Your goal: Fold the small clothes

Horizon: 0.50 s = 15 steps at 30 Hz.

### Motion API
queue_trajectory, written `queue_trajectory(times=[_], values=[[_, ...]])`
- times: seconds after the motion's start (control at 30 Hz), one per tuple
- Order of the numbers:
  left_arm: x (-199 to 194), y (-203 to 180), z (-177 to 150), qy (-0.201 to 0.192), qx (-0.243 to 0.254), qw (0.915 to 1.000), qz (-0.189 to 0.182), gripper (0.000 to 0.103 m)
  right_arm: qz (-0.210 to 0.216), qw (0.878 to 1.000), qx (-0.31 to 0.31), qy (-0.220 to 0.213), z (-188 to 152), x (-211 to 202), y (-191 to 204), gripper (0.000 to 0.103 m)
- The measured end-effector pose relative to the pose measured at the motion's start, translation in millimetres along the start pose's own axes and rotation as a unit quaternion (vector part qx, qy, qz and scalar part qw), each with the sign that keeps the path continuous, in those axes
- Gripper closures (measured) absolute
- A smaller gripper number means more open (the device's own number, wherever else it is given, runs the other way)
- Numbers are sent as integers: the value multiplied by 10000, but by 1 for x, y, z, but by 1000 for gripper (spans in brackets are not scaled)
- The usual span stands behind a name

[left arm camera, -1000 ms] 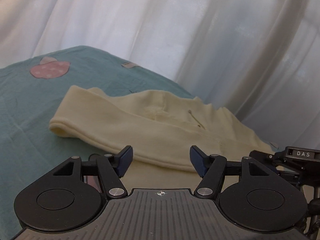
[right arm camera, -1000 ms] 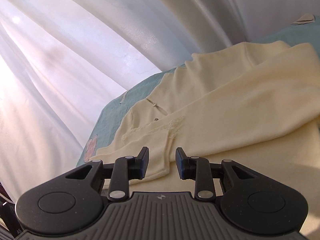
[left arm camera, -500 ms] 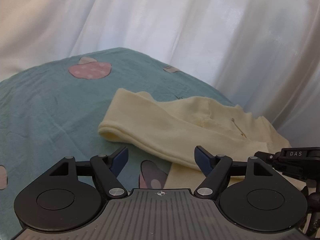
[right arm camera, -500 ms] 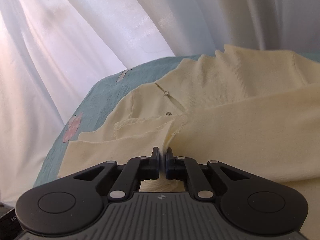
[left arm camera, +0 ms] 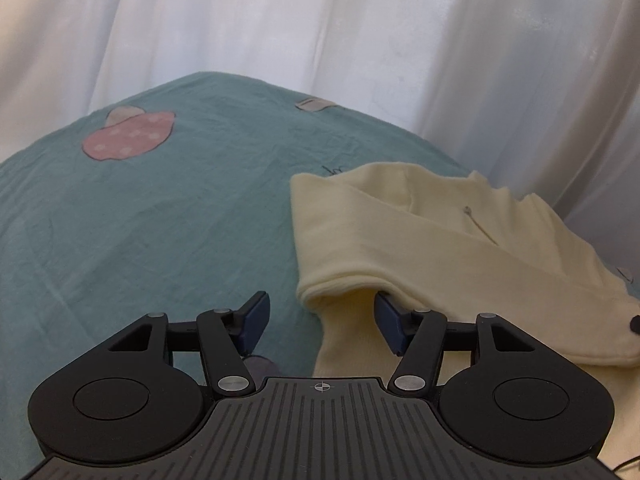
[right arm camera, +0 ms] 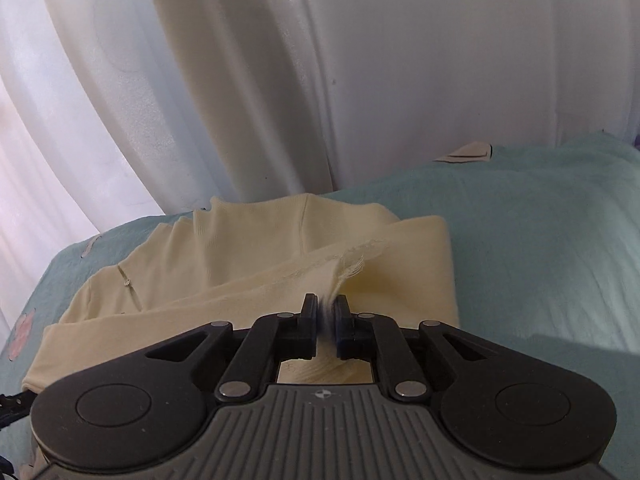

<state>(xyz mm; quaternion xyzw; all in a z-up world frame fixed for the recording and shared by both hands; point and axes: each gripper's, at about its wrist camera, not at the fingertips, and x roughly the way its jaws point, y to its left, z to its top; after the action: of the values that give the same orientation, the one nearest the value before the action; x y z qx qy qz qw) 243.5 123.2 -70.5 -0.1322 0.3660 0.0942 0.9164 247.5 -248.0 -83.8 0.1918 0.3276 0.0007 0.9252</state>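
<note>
A cream knit garment [left arm camera: 440,240] lies on the teal sheet [left arm camera: 160,208], one sleeve folded across it. My left gripper [left arm camera: 320,304] is at the sleeve's rounded fold end [left arm camera: 340,284]. Its jaws are closing and still stand apart. The right finger [left arm camera: 390,320] is tucked under the fold, and the left finger is over bare sheet. In the right wrist view my right gripper [right arm camera: 326,304] pinches the garment's [right arm camera: 240,264] frayed edge [right arm camera: 352,264]. Its jaws are easing open slightly, and a lifted ridge of cloth stays between the pads.
White curtains [left arm camera: 320,20] hang close behind the bed's far edge in both views. The sheet carries a pink mushroom print [left arm camera: 128,136]. Bare sheet [right arm camera: 540,240] spreads to the right of the garment in the right wrist view and to its left in the left wrist view.
My left gripper slid left along the sleeve to its fold end and narrowed. My right gripper shut on the frayed edge, then carried it up and to the right across the garment.
</note>
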Motion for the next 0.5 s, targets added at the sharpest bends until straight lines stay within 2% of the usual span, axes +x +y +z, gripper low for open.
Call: queue_trajectory(times=[0.1, 0.13, 0.17, 0.27, 0.33, 0.5], values=[[7, -2, 4, 63, -68, 10000, -34, 43, 167, 9997, 139, 115, -2, 4, -2, 91], [8, -2, 5, 52, -67, 9999, -58, 43, 194, 9997, 89, 117, -2, 5, -1, 97], [9, -3, 7, 35, -43, 10000, -56, 43, 219, 9997, -85, 63, -1, 5, 2, 97], [12, -11, 12, -37, 172, 9998, 60, 42, -196, 9965, -677, -454, 4, 1, 22, 98], [14, -15, 14, -79, 275, 9995, 109, 41, -518, 9938, -625, -759, 12, -3, 18, 99], [19, -21, 14, 76, 515, 9985, 174, 41, -1155, 9909, -494, -493, 17, 3, 2, 94]])
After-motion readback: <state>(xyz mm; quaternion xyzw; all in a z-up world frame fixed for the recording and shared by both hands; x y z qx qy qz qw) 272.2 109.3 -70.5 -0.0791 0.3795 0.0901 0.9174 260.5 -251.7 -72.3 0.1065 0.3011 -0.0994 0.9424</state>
